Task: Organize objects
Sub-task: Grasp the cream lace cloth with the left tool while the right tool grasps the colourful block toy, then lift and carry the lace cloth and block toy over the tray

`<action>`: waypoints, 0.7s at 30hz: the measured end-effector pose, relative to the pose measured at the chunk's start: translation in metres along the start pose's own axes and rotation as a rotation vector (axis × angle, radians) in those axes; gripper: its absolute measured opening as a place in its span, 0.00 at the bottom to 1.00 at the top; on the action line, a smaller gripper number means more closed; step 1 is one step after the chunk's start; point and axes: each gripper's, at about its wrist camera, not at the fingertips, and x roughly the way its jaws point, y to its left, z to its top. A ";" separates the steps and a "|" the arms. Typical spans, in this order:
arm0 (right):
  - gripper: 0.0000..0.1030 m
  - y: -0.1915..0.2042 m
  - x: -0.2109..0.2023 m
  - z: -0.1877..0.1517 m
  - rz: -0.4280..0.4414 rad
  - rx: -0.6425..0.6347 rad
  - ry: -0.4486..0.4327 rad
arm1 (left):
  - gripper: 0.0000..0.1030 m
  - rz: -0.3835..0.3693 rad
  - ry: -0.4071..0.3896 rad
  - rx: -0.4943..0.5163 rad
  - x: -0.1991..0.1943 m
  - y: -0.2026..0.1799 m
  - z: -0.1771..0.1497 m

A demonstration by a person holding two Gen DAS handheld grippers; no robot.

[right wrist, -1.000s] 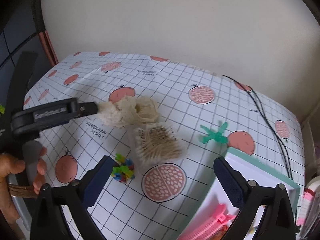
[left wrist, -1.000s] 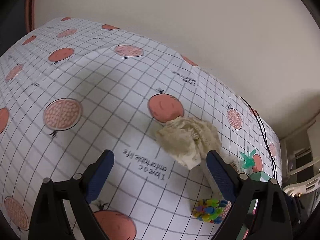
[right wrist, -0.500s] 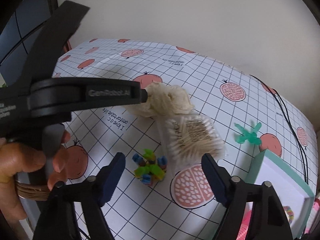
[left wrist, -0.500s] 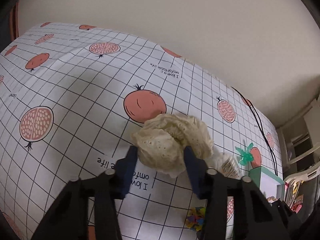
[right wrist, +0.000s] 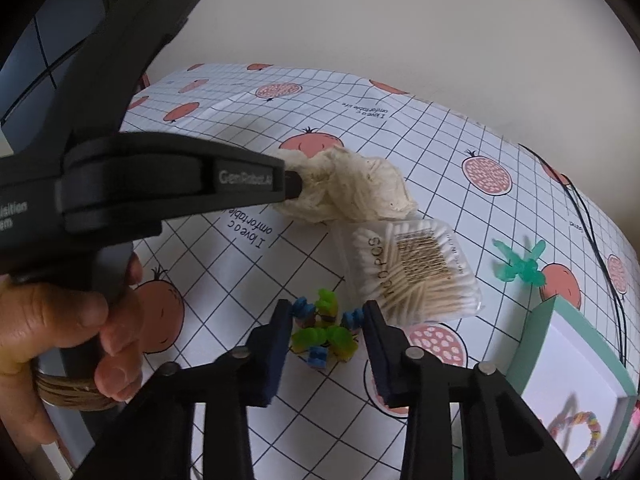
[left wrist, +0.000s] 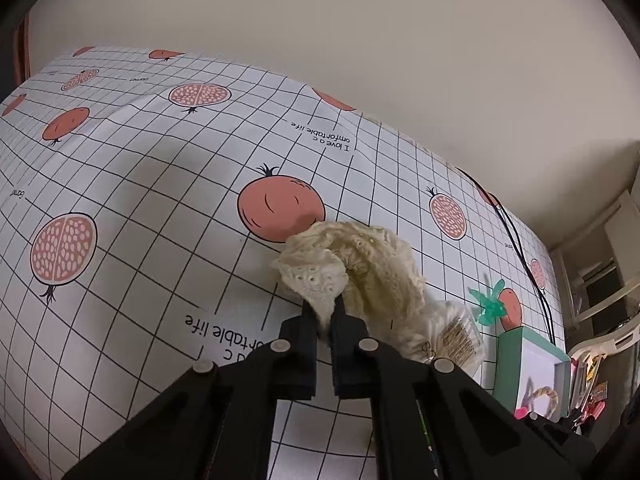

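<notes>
At table centre, your left gripper (left wrist: 324, 312) pinches the lace cloth (left wrist: 360, 264) to lift it, while your right gripper (right wrist: 326, 334), jaws apart, straddles the toy (right wrist: 324, 330) at six o'clock of it.

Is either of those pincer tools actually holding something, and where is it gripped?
Yes: the left gripper pinches the cream lace cloth by its near edge. The right gripper holds nothing.

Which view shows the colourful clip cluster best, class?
The right wrist view: the clip cluster lies whole on the tablecloth, between the fingers of the open right gripper. In the left wrist view it cannot be made out; the left gripper blocks that area.
</notes>
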 end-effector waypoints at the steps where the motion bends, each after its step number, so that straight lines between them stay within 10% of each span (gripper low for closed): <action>1: 0.37 0.001 0.000 0.000 0.001 -0.005 0.001 | 0.04 0.001 -0.002 0.003 0.000 0.000 -0.001; 21: 0.35 -0.011 -0.033 -0.008 0.021 0.027 -0.012 | 0.03 0.002 -0.038 0.020 -0.034 -0.007 -0.005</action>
